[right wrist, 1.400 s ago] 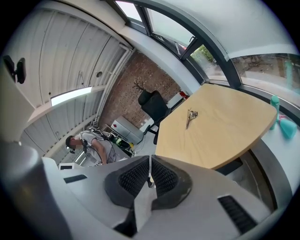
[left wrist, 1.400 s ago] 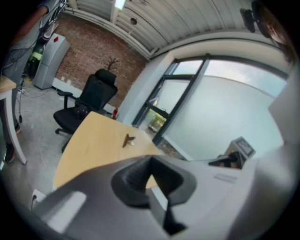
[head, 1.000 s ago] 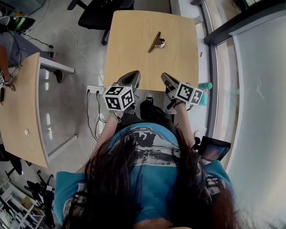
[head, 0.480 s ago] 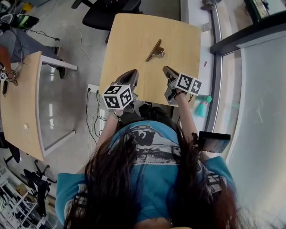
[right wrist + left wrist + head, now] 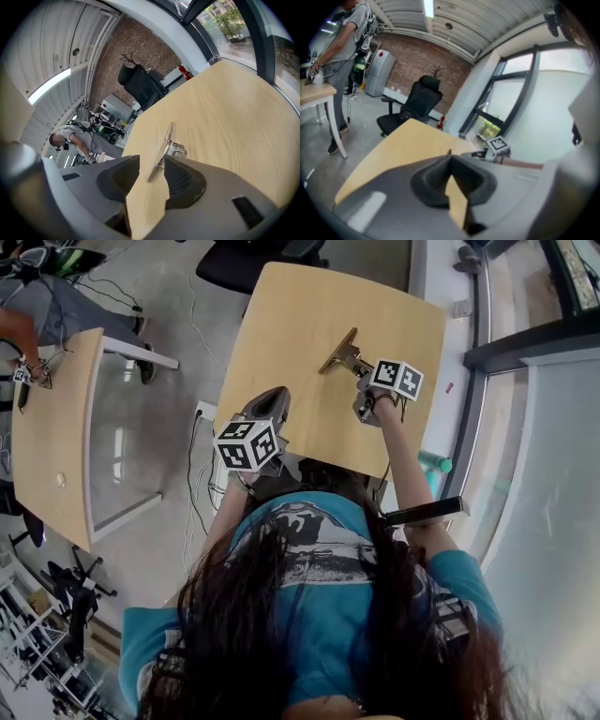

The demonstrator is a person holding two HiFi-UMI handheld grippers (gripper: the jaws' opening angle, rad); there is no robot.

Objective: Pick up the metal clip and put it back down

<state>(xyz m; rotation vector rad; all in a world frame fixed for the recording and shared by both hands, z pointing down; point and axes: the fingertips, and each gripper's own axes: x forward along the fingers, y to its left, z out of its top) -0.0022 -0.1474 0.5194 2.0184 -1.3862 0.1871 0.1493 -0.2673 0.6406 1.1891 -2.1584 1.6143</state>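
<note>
The metal clip (image 5: pixel 339 353) lies flat on the light wooden table (image 5: pixel 309 306), a long thin bar with a shiny sprung part on one side. My right gripper (image 5: pixel 361 368) has come up to it from the near side. In the right gripper view its jaws have just been opening and stand apart (image 5: pixel 151 159), with the near end of the clip (image 5: pixel 163 152) in the gap and untouched by the pads. My left gripper (image 5: pixel 273 397) hangs over the table's near left edge, away from the clip. Its tips meet (image 5: pixel 450 158) with nothing between them.
A black office chair (image 5: pixel 253 259) stands beyond the table's far edge. Another wooden table (image 5: pixel 52 427) with a person beside it (image 5: pixel 342 37) is off to the left. A window wall and sill (image 5: pixel 469 381) run along the right side.
My right gripper has travelled forward over the table to the clip and its jaws have parted. My left gripper has edged forward a little. The clip has not moved.
</note>
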